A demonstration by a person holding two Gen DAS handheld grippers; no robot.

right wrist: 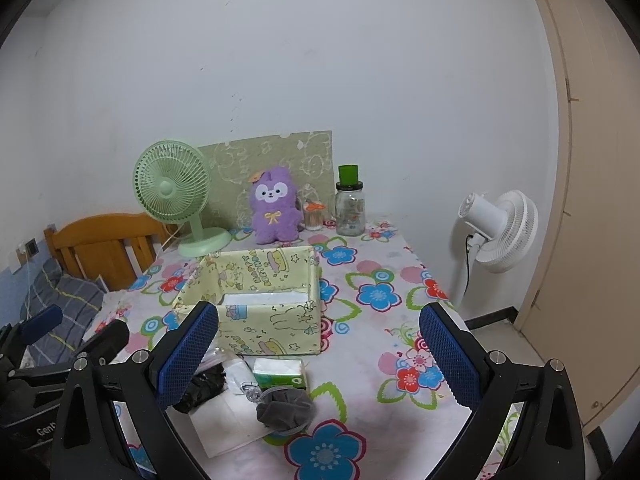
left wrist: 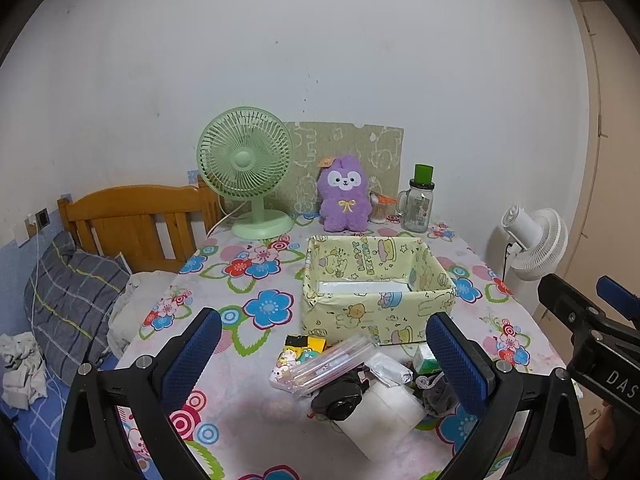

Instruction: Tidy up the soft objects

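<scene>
Left gripper (left wrist: 323, 354) wide, empty, above pile. Right gripper (right wrist: 319, 346) wide, empty. Grey pouch (right wrist: 285, 406), tissue pack (right wrist: 280, 374), white roll (left wrist: 382, 410) lie touching, in front of box (right wrist: 256, 322). Risk: crowded pile, fingers may drag pen case (left wrist: 324, 362) or neighbour together.

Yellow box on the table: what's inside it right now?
The yellow box holds only a flat white sheet or packet on its floor. Its near wall hides the front of the floor, so anything small there can't be seen.
</scene>
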